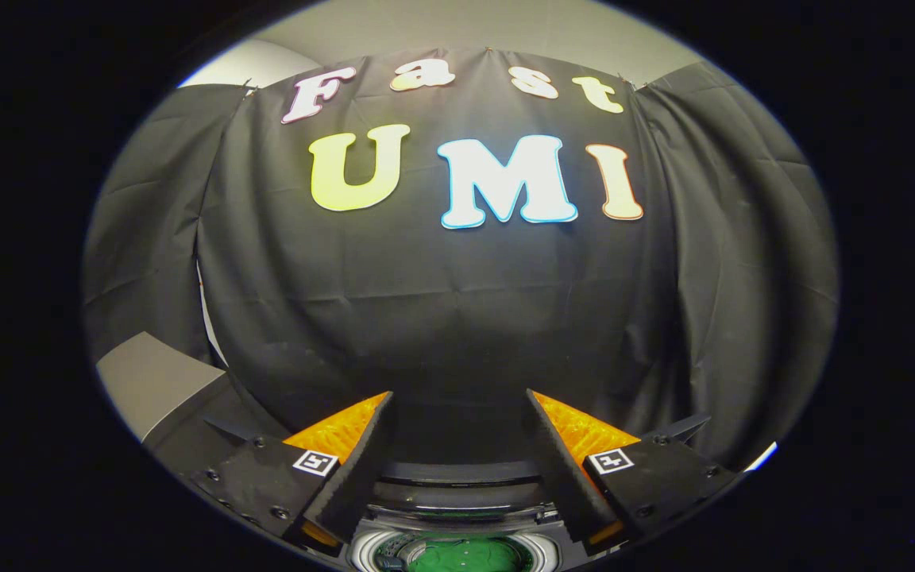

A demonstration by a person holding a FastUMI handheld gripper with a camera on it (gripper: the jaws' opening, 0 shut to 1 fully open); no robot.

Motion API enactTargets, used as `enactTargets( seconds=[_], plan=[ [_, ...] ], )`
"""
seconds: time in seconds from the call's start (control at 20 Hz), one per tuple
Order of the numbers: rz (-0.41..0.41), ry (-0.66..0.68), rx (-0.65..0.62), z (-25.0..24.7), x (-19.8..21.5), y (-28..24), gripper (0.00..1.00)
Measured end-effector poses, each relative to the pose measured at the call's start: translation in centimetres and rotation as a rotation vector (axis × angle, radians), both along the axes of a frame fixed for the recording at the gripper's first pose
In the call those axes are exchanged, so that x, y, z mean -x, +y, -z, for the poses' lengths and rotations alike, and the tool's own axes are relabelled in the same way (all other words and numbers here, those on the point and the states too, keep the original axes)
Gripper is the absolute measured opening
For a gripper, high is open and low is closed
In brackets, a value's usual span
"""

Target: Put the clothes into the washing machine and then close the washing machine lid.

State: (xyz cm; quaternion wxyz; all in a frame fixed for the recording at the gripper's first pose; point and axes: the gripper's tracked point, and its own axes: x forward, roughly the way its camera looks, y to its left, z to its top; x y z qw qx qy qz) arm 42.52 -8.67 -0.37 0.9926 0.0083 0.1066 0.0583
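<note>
Gripper (457,397) held high, aimed level at the booth's black cloth wall (457,302). Fingers spread wide, nothing between them but open air and the cloth beyond. One fingertip (382,401) on the left, its partner opposite, well apart.

Washing machine (457,508) sits low, beneath and between the finger bases. Its top opening faces up: a pale round rim (362,548) rings the drum mouth. Lid position: a dark curved band (457,473) runs across just behind the opening, likely the raised lid or the back panel; cannot tell which.

Clothes (465,556): green fabric visible down inside the drum, within the pale rim. Only a small patch shows, so its shape is unclear. The fabric is apart from the fingers, not touched by either.

Off to the left, beyond the left finger, a grey flat surface (152,381) angles away from the cloth wall. Pale wall (489,24) shows above the cloth.
</note>
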Motion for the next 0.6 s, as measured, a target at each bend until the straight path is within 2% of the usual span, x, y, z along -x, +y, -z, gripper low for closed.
enactTargets(
  seconds=[0.6],
  plan=[
    [-0.008,-0.038,0.003,1.2,3.9,-0.4,0.98]
  ],
)
